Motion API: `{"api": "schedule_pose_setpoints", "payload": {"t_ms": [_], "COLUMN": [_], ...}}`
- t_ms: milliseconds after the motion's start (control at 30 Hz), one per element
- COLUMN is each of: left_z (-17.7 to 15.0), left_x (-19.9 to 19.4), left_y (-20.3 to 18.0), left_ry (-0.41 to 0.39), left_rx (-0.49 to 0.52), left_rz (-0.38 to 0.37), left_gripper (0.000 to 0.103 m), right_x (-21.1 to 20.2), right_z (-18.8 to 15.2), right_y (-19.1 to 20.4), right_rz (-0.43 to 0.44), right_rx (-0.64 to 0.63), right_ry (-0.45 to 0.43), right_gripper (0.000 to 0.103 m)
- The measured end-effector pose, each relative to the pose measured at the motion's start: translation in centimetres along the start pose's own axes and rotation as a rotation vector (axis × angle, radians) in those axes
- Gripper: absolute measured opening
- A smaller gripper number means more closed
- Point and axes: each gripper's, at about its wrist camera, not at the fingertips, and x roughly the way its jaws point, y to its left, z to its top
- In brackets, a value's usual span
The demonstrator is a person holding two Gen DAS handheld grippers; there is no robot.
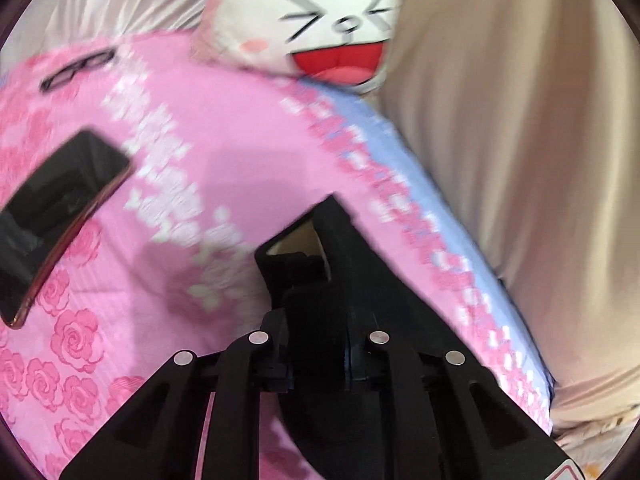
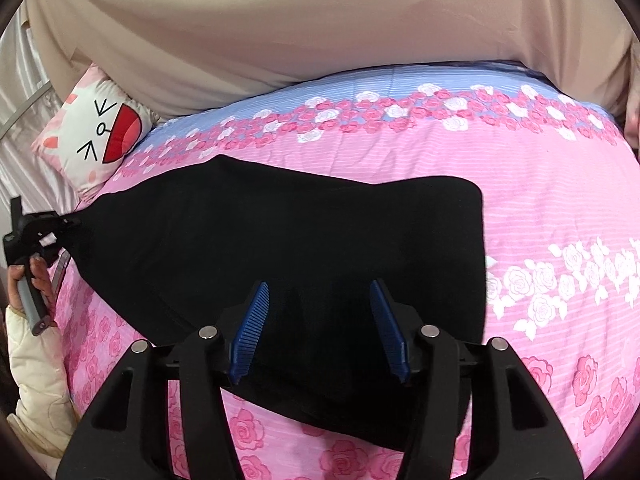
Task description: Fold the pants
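Black pants [image 2: 288, 236] lie spread on a pink rose-print bedspread [image 2: 540, 208]. My right gripper [image 2: 320, 328] is open just above their near part, its blue pads [image 2: 252, 332] apart and empty. My left gripper [image 1: 316, 344] is shut on a lifted edge of the black pants [image 1: 320, 248], which rises between the fingers. In the right wrist view the left gripper [image 2: 66, 222] holds the pants' far left corner at the bed's left edge.
A black phone [image 1: 56, 216] and black-framed glasses [image 1: 76, 68] lie on the bedspread left of my left gripper. A white cartoon-face pillow [image 1: 332, 24] sits at the head. Beige fabric [image 2: 280, 28] lies along the far side.
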Motion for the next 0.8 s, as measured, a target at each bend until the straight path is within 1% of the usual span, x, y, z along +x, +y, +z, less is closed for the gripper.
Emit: {"api": "schedule_pose_setpoints", "payload": {"t_ms": [67,100,167,233,300,400,500,600,733,800], "left_z": [0.0,0.0,-0.3,-1.0,-1.6,-3.0,-5.6,-8.7,-13.9,-16.5], "left_x": [-1.3,-2.2,-3.6,-5.2,-6.2,-7.8,-9.5,-10.6,-10.8,-10.8], "left_y": [-2.2,-3.9,-6.8,-10.5,-13.4,-18.1,-23.1,-27.1,-31.7,-33.2], "left_ry": [-0.025,-0.045,-0.075,-0.111,-0.133,-0.145,-0.159,-0.161,-0.121,-0.097], "left_rx": [0.045,0.08,0.144,0.225,0.284,0.384,0.505,0.621,0.779,0.848], "left_rz": [-0.019,-0.044,-0.067,-0.103,-0.125,-0.181,-0.227,-0.263,-0.304,-0.317], "left_gripper": [0.012,0.012,0.012,0.012,0.012,0.012,0.012,0.012,0.012,0.012], "right_x": [-0.2,-0.3,-0.6,-0.8,-1.0,-1.3,-1.6,-1.8,-2.3,-2.7], "right_z": [-0.1,-0.1,-0.2,-0.4,-0.4,-0.5,-0.5,-0.7,-0.8,-1.1], "right_y": [-0.5,-0.7,-1.4,-1.9,-2.4,-3.1,-4.1,-4.9,-6.2,-7.2], "right_rz": [0.0,0.001,0.005,0.016,0.028,0.046,0.069,0.087,0.1,0.094], "right_rx": [0.01,0.016,0.029,0.039,0.048,0.06,0.084,0.098,0.118,0.135], "right_ry": [-0.008,-0.012,-0.025,-0.034,-0.04,-0.052,-0.061,-0.069,-0.085,-0.093], "right_gripper": [0.053,0.055,0.062,0.062,0.062,0.062,0.062,0.062,0.062,0.062]}}
